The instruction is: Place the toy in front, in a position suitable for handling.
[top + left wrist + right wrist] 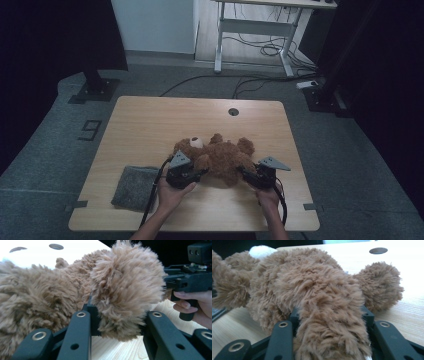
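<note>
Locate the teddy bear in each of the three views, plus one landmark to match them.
High view: teddy bear lies at table centre, between both tongs.
Left gripper view: its fur spreads from left to centre, one limb between the jaws.
Right gripper view: spans most of the frame, a limb between the jaws.
Shared landmark: round table hole.

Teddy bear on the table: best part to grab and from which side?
Take the teddy bear by its limbs, coming in low from the person's side of the table. It lies flat with thick plush limbs sticking out toward that edge, narrow enough to fit between jaws. The left hand-held gripper and right hand-held gripper each straddle one.
</note>
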Tool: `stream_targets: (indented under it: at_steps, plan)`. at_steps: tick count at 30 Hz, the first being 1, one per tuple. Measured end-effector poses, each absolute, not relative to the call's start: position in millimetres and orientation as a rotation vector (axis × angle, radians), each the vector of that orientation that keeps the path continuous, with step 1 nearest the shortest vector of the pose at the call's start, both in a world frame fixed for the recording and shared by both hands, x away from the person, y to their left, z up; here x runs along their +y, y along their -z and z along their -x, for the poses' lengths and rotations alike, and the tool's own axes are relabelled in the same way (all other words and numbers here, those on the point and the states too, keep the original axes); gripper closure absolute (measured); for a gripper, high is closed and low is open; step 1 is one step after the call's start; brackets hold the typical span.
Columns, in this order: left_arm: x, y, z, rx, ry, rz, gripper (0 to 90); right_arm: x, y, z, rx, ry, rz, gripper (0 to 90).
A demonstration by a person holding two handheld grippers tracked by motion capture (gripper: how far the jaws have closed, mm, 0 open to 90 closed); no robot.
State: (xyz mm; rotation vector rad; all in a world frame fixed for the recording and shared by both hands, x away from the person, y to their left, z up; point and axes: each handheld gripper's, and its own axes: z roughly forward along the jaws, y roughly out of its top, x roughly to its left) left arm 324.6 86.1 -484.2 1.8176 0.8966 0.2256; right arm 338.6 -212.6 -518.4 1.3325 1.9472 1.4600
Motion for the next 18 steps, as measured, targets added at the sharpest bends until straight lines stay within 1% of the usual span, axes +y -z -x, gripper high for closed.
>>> stream_targets:
  at_steps: [4,5,7,8,10,11,12,13,15,18]
  plan:
    - [82,484,-320,0.88,-0.251,-1.832,67.5,-215,517,-339,1.957,-1.453,-1.326,55.3]
    - [82,484,-320,0.88,-0.251,-1.832,66.5,-215,517,-339,1.957,-1.453,-1.326,55.3]
    - [84,485,-322,0.887,-0.247,-1.825,60.6,-215,518,-341,1.961,-1.46,-1.335,55.2]
    - [87,486,-324,0.899,-0.23,-1.829,60.6,-215,518,-341,1.959,-1.462,-1.336,55.2]
    - [95,485,-321,0.936,-0.243,-1.821,44.7,-214,519,-341,1.96,-1.456,-1.331,55.0]
    - [95,485,-321,0.936,-0.243,-1.821,39.0,-214,519,-341,1.96,-1.456,-1.331,55.0]
    - [106,480,-314,0.953,-0.273,-1.823,34.8,-215,519,-340,1.963,-1.46,-1.335,54.8]
    - [106,480,-314,0.953,-0.273,-1.823,32.7,-215,519,-340,1.963,-1.46,-1.335,54.8]
    - [120,477,-306,0.958,-0.291,-1.818,31.4,-215,520,-340,1.967,-1.467,-1.337,54.4]
    - [147,473,-291,1.005,-0.351,-1.829,28.8,-216,520,-341,1.973,-1.469,-1.336,53.8]
